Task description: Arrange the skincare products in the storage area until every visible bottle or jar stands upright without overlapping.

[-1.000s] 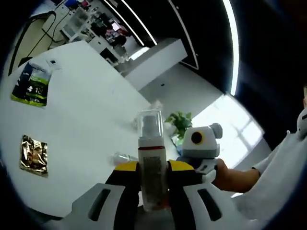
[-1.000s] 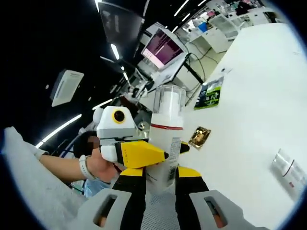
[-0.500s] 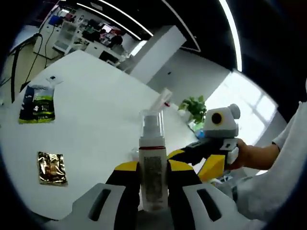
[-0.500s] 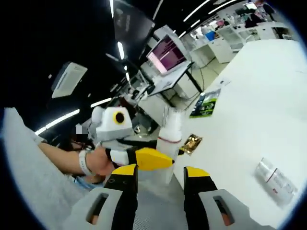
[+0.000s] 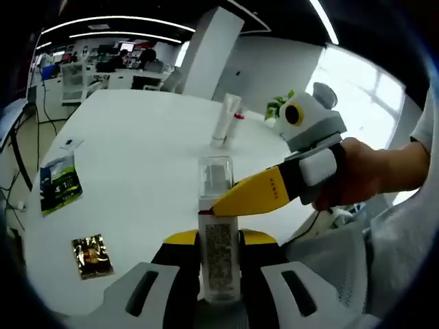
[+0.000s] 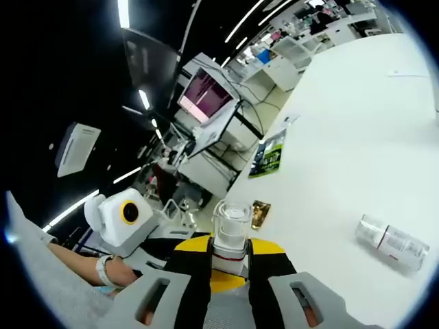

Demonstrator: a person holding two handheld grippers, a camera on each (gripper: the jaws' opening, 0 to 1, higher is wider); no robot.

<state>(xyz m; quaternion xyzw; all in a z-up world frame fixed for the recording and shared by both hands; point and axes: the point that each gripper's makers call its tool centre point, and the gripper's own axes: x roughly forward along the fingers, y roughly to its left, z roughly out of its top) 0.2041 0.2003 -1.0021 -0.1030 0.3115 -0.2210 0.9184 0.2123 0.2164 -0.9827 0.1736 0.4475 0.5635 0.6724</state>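
Bright white surface under strip lights, strong fisheye bend in both views.

In the left gripper view, daylight from the large window [image 5: 357,75] at upper right washes out to pure white, and the broad white tabletop [image 5: 137,164] reads evenly lit with faint, soft shadows. In the right gripper view, the long ceiling light strips [image 6: 125,14] glow against a very dark ceiling, and the tabletop [image 6: 357,137] is close to overexposed. Straight lines curve toward the edges. Distant office furniture looks small and soft; nearby things stay fairly sharp.
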